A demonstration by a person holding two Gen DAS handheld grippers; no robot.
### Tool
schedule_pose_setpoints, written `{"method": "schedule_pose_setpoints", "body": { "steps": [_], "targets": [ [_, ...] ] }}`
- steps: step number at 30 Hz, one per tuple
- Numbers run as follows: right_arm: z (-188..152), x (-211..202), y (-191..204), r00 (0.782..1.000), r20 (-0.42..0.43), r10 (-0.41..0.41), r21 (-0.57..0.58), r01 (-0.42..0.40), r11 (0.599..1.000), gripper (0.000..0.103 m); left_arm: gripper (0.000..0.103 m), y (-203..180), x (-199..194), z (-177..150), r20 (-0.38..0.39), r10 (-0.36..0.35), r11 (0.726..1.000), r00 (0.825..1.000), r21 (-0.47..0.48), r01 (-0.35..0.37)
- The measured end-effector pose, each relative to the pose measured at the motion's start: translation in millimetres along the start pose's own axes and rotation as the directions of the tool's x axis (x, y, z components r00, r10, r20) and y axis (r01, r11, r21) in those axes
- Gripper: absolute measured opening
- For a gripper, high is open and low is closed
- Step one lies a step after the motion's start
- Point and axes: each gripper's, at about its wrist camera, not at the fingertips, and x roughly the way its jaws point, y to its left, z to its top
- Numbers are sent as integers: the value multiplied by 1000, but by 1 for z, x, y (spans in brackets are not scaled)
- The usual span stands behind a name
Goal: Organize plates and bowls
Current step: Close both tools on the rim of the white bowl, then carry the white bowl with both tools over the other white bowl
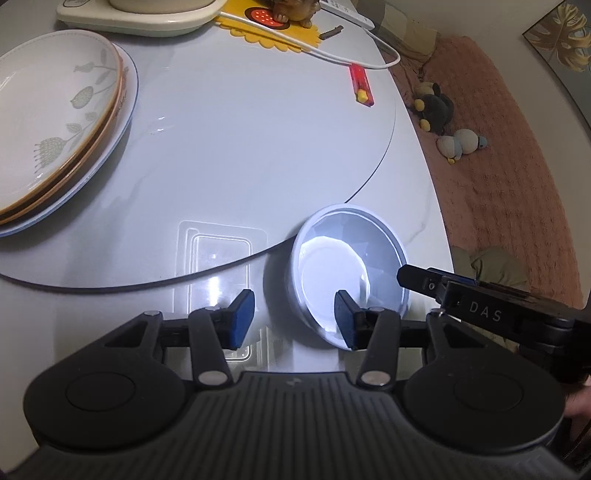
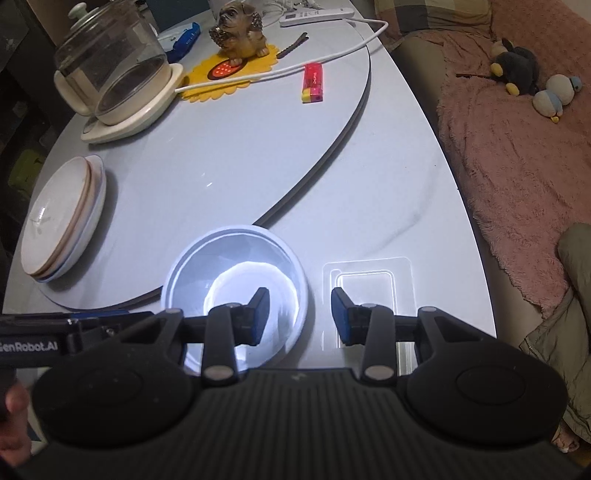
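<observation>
A pale blue-white bowl (image 1: 351, 258) stands on the white table near its front edge; it also shows in the right wrist view (image 2: 236, 266). My left gripper (image 1: 293, 319) is open, its right finger over the bowl's near rim, its left finger outside. My right gripper (image 2: 299, 315) is open, straddling the bowl's right rim: left finger inside, right finger outside. A stack of plates (image 1: 55, 122), a flowered one on top, sits on the turntable at the left; it also shows in the right wrist view (image 2: 62, 218).
A glass kettle on a cream base (image 2: 114, 77), a dog figurine (image 2: 238, 31) on a yellow mat, a white cable (image 2: 295, 64), a red lighter (image 2: 313, 83) and a remote lie at the back. A pink-covered sofa (image 2: 517, 166) with plush toys is right of the table.
</observation>
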Motion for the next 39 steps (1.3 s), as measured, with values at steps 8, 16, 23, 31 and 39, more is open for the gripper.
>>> {"method": "schedule_pose_setpoints", "body": {
  "steps": [8, 16, 23, 31, 39],
  "targets": [
    [10, 18, -8, 1000, -10, -4, 1, 4, 1000, 26, 30, -4, 17, 9, -5, 22, 1000, 1000, 5, -22],
    [9, 27, -9, 998, -4, 58, 10, -58, 998, 12, 11, -1, 31, 9, 4, -15, 999, 1000, -43, 15],
    [9, 26, -6, 997, -9, 80, 18, -80, 997, 12, 10, -1, 19, 6, 32, -19, 999, 999, -47, 20],
    [7, -3, 12, 996, 9, 93, 18, -93, 995, 12, 10, 2, -24, 2, 69, -28, 998, 997, -62, 33],
    [-1, -51, 42, 992, 49, 118, 15, -119, 993, 12, 11, 5, -88, -6, 125, -37, 998, 991, -48, 43]
  ]
}}
